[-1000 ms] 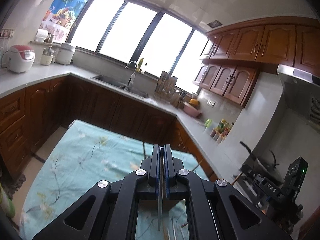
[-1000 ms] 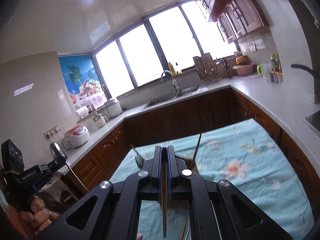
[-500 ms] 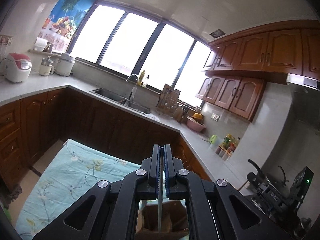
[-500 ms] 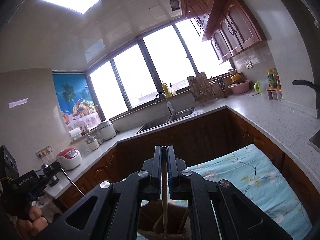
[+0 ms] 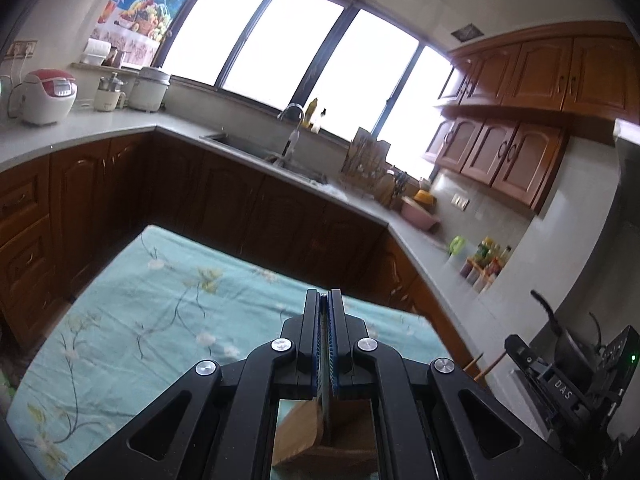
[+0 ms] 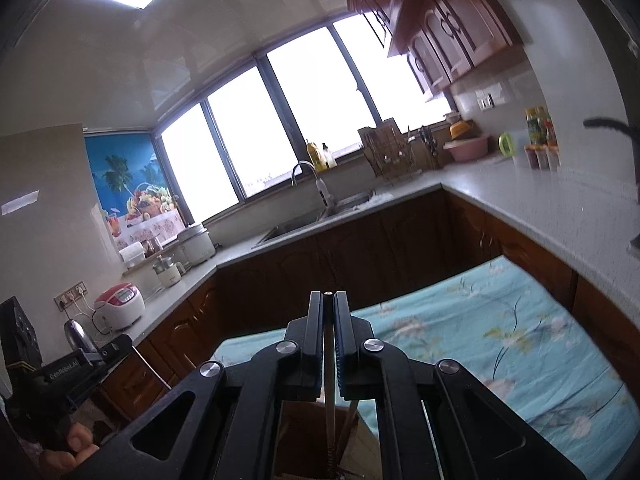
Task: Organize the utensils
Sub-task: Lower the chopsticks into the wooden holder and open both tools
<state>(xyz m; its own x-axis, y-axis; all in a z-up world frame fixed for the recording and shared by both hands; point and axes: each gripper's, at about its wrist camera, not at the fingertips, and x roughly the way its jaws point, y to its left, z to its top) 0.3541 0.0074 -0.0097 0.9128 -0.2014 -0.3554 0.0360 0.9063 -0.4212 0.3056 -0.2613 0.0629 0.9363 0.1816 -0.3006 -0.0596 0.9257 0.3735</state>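
Observation:
My left gripper (image 5: 324, 296) is shut on a thin flat metal utensil handle (image 5: 325, 408) that hangs down into a brown wooden utensil holder (image 5: 304, 436) below it. My right gripper (image 6: 328, 296) is shut on a thin chopstick-like stick (image 6: 329, 412) that also hangs down into the brown holder (image 6: 304, 432), where other sticks stand. Both grippers hover over the near edge of the floral teal tablecloth (image 5: 152, 312). The utensils' lower ends are hidden.
The other gripper shows at the right edge of the left wrist view (image 5: 568, 384) and at the left edge of the right wrist view (image 6: 56, 376). Brown cabinets (image 5: 248, 208), a grey counter with sink (image 5: 256, 148), rice cooker (image 5: 48, 96) and spice jars (image 5: 484, 264) ring the table.
Both grippers rose and tilted up half a second ago, then tilted back down. The brown holder now shows under both. Both stay shut on their utensils.

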